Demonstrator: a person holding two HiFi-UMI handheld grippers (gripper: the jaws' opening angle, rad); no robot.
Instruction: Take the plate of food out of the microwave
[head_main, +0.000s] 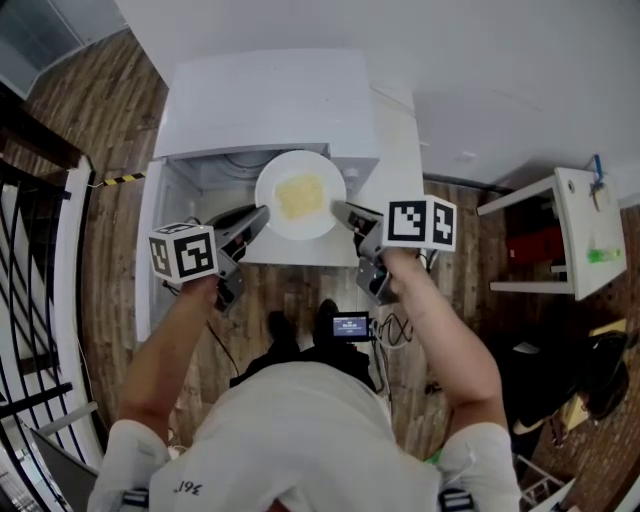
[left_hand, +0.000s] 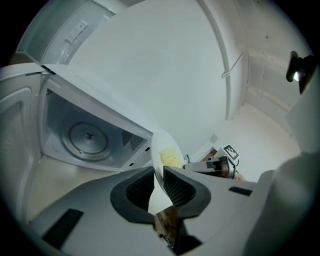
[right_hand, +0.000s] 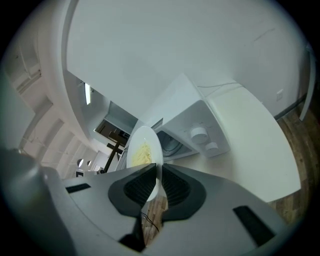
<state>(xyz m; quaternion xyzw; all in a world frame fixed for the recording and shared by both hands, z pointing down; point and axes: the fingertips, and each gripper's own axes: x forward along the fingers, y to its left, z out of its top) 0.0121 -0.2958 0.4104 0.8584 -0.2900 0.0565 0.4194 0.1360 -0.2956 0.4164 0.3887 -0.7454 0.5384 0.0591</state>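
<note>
Well, white plate, shirt print (seemingly "36")

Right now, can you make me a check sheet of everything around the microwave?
Surface: white countertop carries the white microwave oven, door open.
Job's things: round white plate of yellow food held outside the oven's opening; glass turntable inside is bare.
Clutter: nothing seen.
Grippers: left gripper and right gripper are each shut on opposite plate rims.
Cables: thin black cable on the floor.
Surroundings: brown wooden floor, black railing, white side table.
</note>
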